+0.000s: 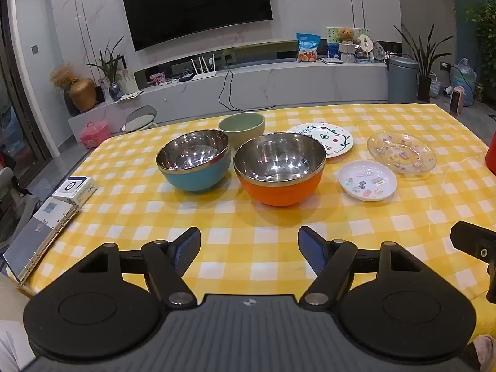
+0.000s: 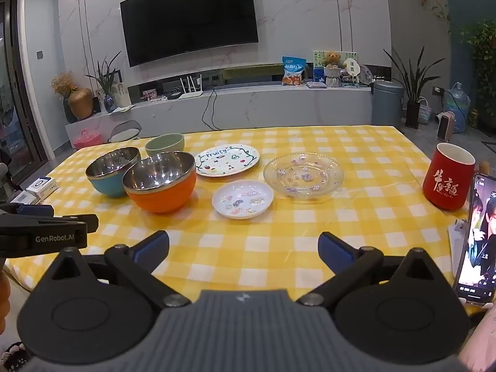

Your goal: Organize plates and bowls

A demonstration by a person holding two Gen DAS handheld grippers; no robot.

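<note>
Red mug (image 2: 448, 177) beside propped phone (image 2: 476, 238)

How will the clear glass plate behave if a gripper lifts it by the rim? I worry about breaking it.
The clear glass plate is probably fragile and somewhat heavy for its size, since it looks like thick glass. Its glossy, wavy rim may slip between the pads. It is shallow and lies flat on the tablecloth, so a finger would likely struggle to get under it.

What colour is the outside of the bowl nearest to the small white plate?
Orange, with a shiny steel inside. The orange bowl shows best in the right wrist view.
</note>
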